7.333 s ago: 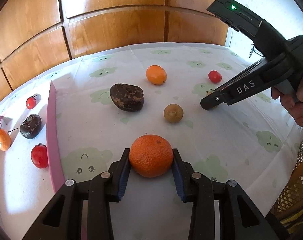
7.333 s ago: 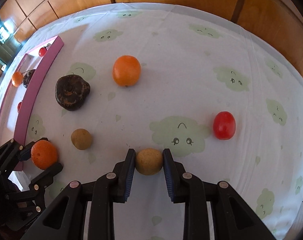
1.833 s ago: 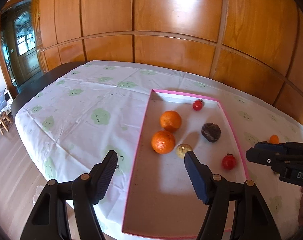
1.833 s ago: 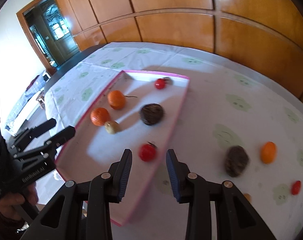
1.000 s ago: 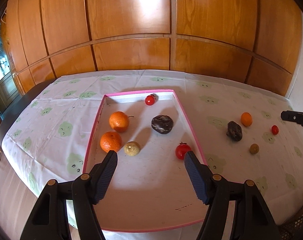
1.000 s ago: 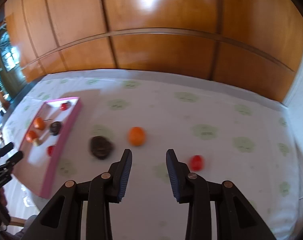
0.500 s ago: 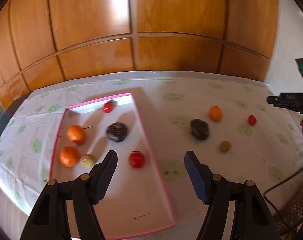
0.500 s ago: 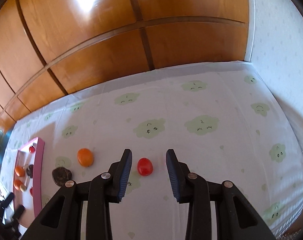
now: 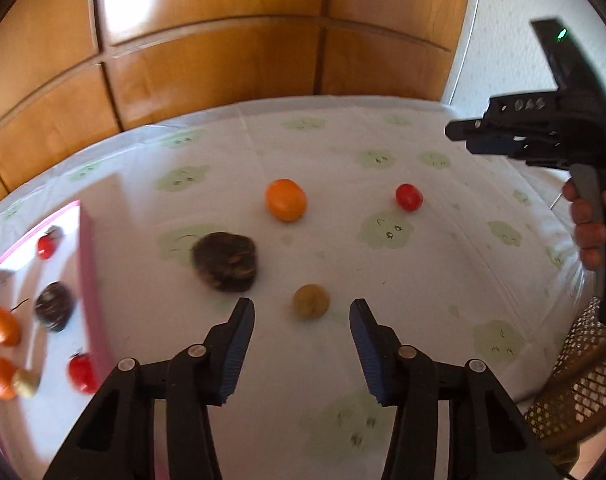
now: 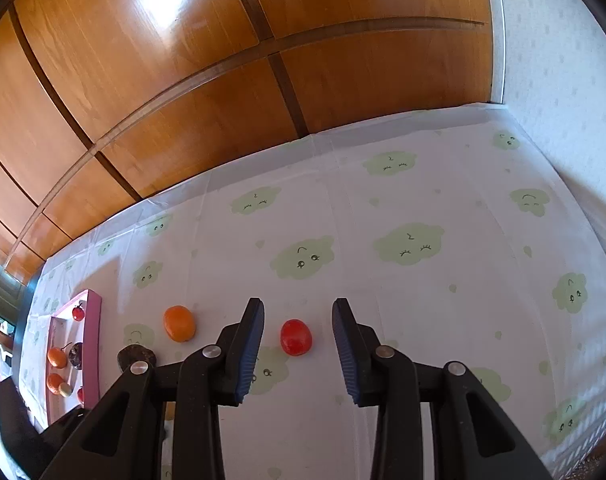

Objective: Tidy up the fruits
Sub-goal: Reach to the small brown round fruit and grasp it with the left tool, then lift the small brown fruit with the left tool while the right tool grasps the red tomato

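Note:
My left gripper (image 9: 302, 314) is open and empty, with a small tan fruit (image 9: 311, 301) on the cloth just ahead between its fingers. A dark brown fruit (image 9: 225, 262), an orange fruit (image 9: 285, 200) and a red tomato (image 9: 409, 197) lie farther on. My right gripper (image 10: 297, 332) is open and empty, above the red tomato (image 10: 296, 337), which shows between its fingers. The orange fruit (image 10: 179, 323) and the dark fruit (image 10: 137, 357) lie to its left. The pink tray (image 9: 90, 280) at the left holds several fruits.
The table wears a white cloth with green cloud faces (image 10: 409, 242). Wood panelling (image 10: 183, 92) backs it and a white wall stands at the right. A wicker chair (image 9: 575, 392) stands at the table's right edge. The right gripper's body (image 9: 543, 132) hangs at upper right in the left wrist view.
Both grippers left the tray side and swung right over the loose fruits. My left gripper closed in on the tan fruit. My right gripper came over the red tomato.

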